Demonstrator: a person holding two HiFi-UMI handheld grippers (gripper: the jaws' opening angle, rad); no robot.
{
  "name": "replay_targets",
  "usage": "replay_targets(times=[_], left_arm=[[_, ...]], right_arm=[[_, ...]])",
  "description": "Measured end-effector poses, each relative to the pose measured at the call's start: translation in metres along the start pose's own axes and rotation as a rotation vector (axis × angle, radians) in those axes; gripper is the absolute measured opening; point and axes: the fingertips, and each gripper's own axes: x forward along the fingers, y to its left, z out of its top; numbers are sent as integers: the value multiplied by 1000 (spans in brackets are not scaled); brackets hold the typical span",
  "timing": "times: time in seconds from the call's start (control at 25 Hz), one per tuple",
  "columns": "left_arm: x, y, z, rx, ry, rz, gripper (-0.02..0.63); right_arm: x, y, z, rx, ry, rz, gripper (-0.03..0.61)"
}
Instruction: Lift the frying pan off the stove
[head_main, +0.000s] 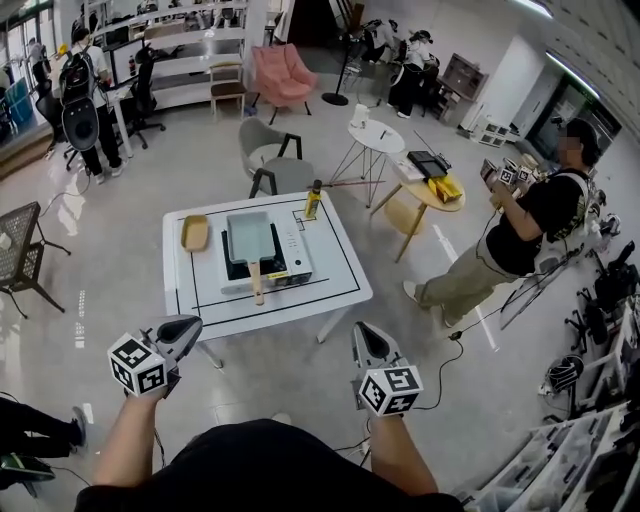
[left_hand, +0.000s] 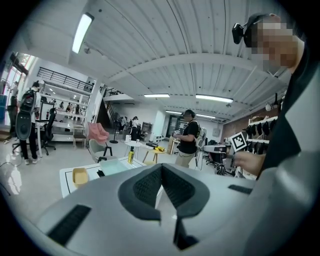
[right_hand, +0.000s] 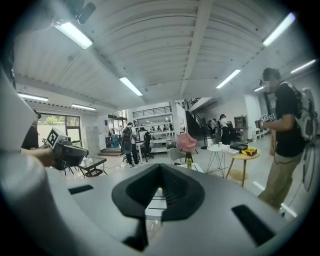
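Observation:
A rectangular pale-green frying pan (head_main: 249, 238) with a wooden handle (head_main: 256, 281) sits on a portable stove (head_main: 283, 266) on the white table (head_main: 345, 290). The handle points toward me. Both grippers hang in the air short of the table's near edge, apart from the pan. My left gripper (head_main: 186, 326) is shut with nothing in it, and so is my right gripper (head_main: 361, 334). In the left gripper view the shut left gripper (left_hand: 161, 167) points over the table, with the pan (left_hand: 112, 164) far beyond it. The right gripper (right_hand: 160, 167) also shows closed jaws.
A yellow dish (head_main: 194, 232) lies left of the stove and a bottle (head_main: 312, 200) stands at the table's far edge. A grey chair (head_main: 272, 166) is behind the table. A person (head_main: 530, 230) stands at the right by round side tables (head_main: 430, 190).

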Motion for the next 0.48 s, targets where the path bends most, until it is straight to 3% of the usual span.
replay_targets(times=[0.48], left_arm=[[10, -1, -5, -14, 19, 46, 9]], right_arm=[[10, -13, 21, -24, -34, 62, 3]])
